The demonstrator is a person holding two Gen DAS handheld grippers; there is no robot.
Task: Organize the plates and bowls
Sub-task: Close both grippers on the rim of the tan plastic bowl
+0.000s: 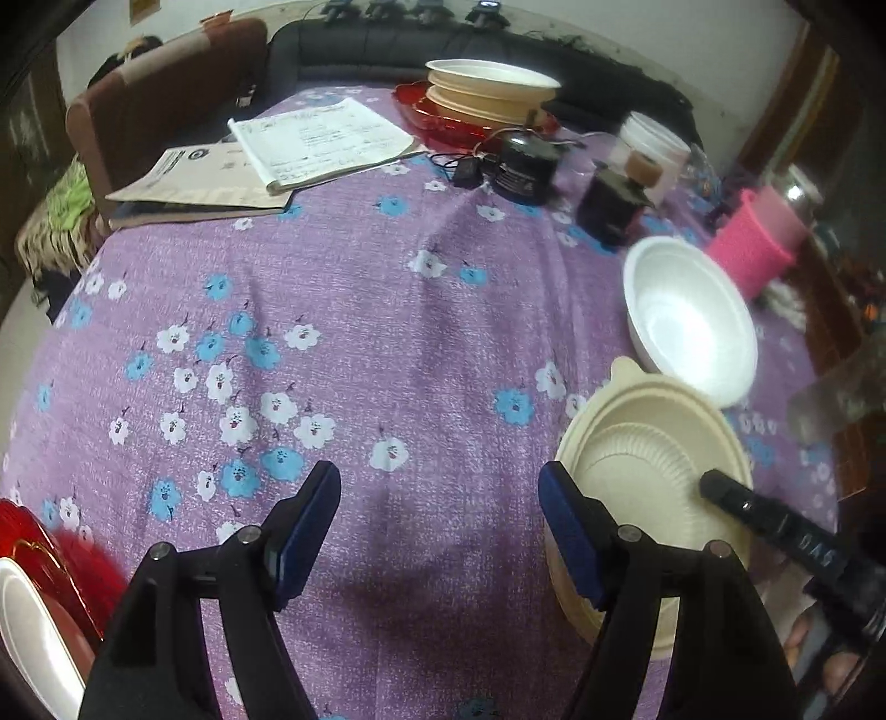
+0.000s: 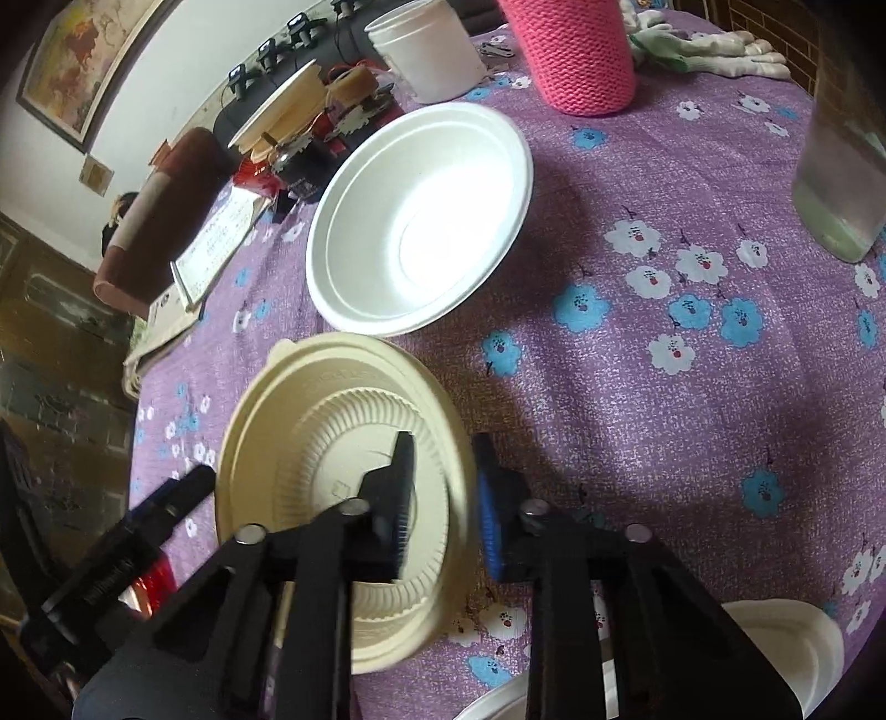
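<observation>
A cream bowl [image 2: 266, 421] with a small ribbed cream plate [image 2: 343, 443] inside sits on the purple floral tablecloth. My right gripper [image 2: 443, 493] straddles the bowl's right rim, one finger inside and one outside, with a gap still showing. A white foam bowl [image 2: 421, 221] lies just beyond. In the left wrist view my left gripper [image 1: 440, 498] is open and empty above bare cloth, left of the cream bowl [image 1: 653, 443]; the white bowl [image 1: 689, 321] lies further right. A stack of cream and white dishes on a red plate [image 1: 487, 91] stands far back.
A red plate holding a white dish [image 1: 33, 598] is at the near left. Papers [image 1: 310, 144], black devices [image 1: 520, 166], a white jar [image 1: 653, 138] and a pink knitted cup [image 2: 570, 50] stand at the back. A glass [image 2: 841, 183] and gloves [image 2: 714, 50] are at the right.
</observation>
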